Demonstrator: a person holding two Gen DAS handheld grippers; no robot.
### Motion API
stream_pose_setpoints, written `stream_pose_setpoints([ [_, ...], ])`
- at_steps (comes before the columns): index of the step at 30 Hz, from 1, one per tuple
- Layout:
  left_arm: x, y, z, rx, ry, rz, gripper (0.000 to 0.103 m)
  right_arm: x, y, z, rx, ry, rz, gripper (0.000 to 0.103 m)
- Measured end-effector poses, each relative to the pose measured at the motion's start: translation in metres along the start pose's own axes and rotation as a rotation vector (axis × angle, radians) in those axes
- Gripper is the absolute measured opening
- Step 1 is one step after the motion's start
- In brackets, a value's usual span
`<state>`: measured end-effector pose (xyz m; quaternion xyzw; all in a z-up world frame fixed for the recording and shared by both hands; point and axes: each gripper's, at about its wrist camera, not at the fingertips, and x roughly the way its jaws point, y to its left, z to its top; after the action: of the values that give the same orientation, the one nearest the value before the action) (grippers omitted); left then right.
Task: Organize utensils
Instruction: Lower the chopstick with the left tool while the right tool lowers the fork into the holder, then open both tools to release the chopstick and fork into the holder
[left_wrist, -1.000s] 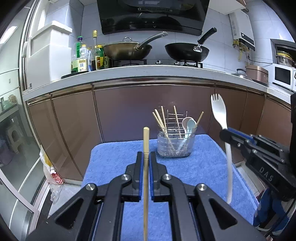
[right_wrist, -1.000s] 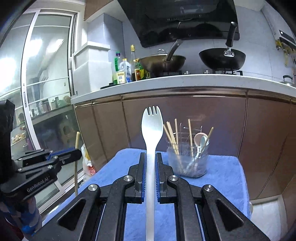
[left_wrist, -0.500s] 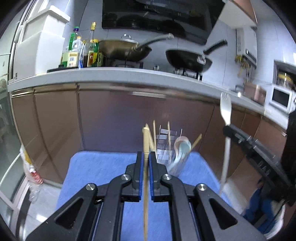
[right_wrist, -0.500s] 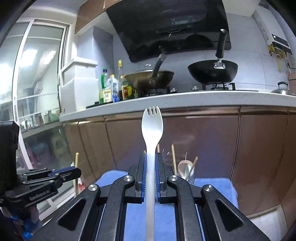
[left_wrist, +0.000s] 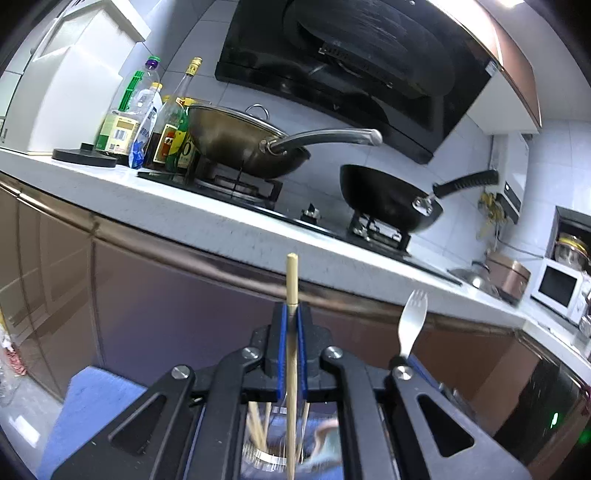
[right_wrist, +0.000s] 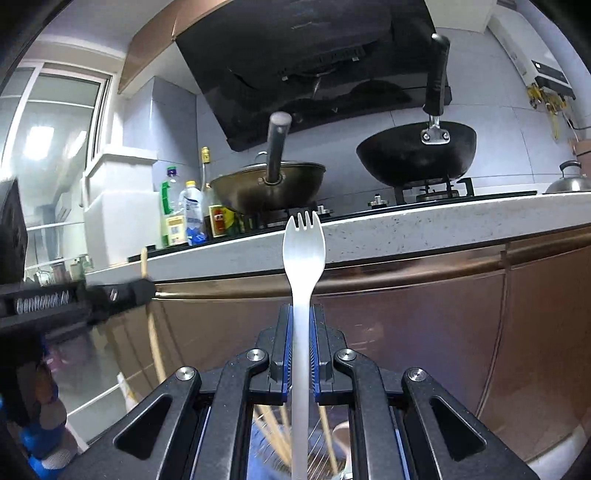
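My left gripper (left_wrist: 291, 314) is shut on a wooden chopstick (left_wrist: 292, 284) that stands upright between the blue pads. My right gripper (right_wrist: 303, 314) is shut on a white spork (right_wrist: 303, 251), tines up. The spork (left_wrist: 412, 325) also shows in the left wrist view, at the right of the chopstick. The chopstick (right_wrist: 146, 266) and the left gripper (right_wrist: 142, 291) appear at the left in the right wrist view. The clear utensil holder (left_wrist: 266, 448) with several chopsticks and spoons lies low under both grippers, mostly hidden by the gripper arms; its contents (right_wrist: 275, 432) peek through.
A blue towel (left_wrist: 88, 406) covers the table below. Just ahead runs a white counter edge (right_wrist: 424, 229) over brown cabinet doors (right_wrist: 424, 332). On the counter stand a brass wok (left_wrist: 243, 147), a black wok (left_wrist: 388, 203) and several bottles (left_wrist: 147, 114).
Both grippers have moved forward toward the counter and risen. The holder has dropped from mid-frame to beneath the grippers. The left view has rolled. Both grips are unchanged.
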<state>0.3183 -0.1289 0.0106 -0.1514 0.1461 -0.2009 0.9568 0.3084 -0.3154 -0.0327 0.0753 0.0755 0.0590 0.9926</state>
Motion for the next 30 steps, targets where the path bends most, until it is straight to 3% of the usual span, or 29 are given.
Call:
stream_pose_setpoints([
  [10,0.066,0.011,-0.041,-0.008,0.008,0.039,0.005,0.049,-0.006,-0.044,-0.071,0.022,-0.056,0.009],
  [21,0.078,0.021,-0.083,0.032,0.027,0.054,0.007,0.039,-0.019,-0.080,-0.106,0.056,-0.106,0.009],
  [24,0.074,0.024,-0.087,0.021,0.044,0.050,0.007,0.029,-0.020,-0.084,-0.111,0.070,-0.112,0.017],
  [25,0.071,0.024,-0.087,0.025,0.049,0.050,0.011,0.025,-0.020,-0.085,-0.108,0.074,-0.112,0.023],
  [28,0.066,0.021,-0.086,0.040,0.059,0.057,0.021,0.018,-0.018,-0.084,-0.102,0.088,-0.109,0.026],
  [30,0.060,0.019,-0.085,0.055,0.056,0.067,0.023,0.014,-0.015,-0.082,-0.104,0.086,-0.108,0.029],
])
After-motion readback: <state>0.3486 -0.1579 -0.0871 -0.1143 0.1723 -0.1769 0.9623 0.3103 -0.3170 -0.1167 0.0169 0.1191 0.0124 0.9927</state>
